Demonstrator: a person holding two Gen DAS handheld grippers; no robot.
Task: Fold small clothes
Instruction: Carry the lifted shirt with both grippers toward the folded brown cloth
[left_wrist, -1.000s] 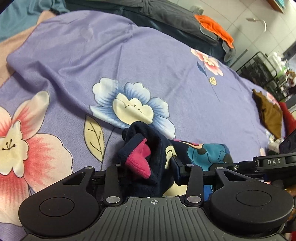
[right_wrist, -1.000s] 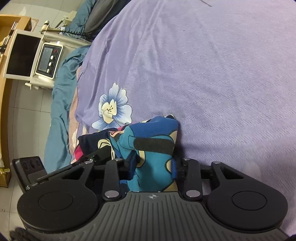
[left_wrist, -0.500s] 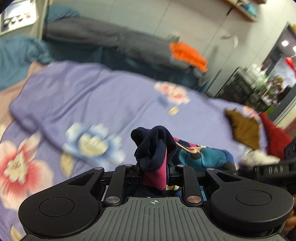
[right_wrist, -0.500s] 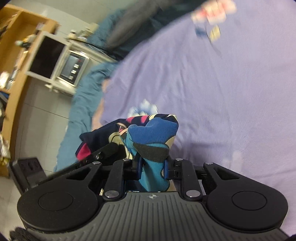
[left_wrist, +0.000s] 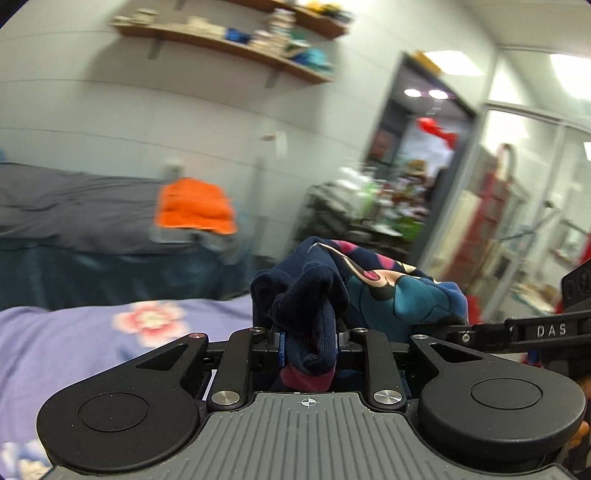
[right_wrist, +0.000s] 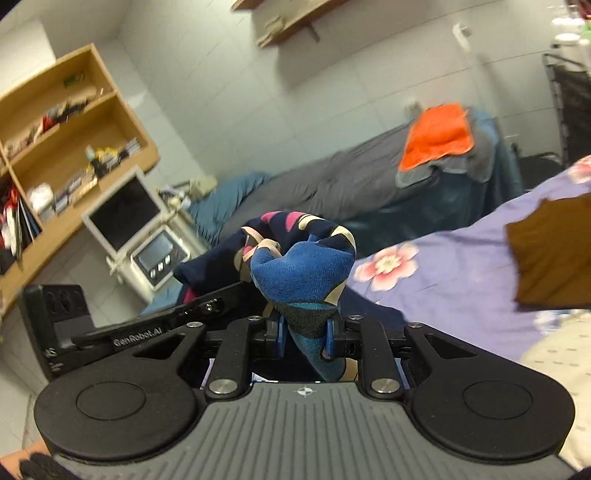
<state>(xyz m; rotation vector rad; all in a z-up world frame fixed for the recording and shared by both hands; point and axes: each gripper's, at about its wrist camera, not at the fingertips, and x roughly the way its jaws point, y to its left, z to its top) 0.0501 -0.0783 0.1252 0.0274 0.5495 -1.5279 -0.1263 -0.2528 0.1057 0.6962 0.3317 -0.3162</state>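
Both grippers are up in the air now. A second ago they were low over the bed with the garment bunched on the purple sheet; now it's lifted clear and hanging between them, and the views show walls and shelves instead of mostly bedding.

Left gripper: its jaws have just been closing and are clamped on a navy wad of the garment, with a bit of magenta poking out below. A second ago that end sat loosely between wider fingers. The rest, teal and navy with pink patches, stretches off right toward the other gripper.

Right gripper: its jaws have also just been closing, and they're pinched on the blue and teal end of the garment, which balloons above the fingers.

Around it, left to right from the right wrist view: a wooden shelf unit, a small white machine with a screen, a grey-covered bed with an orange cloth on it, then the purple sheet with a brown cloth lying at its right side. The bunched fabric blocks the middle of both views, and everything is a bit motion-blurred.
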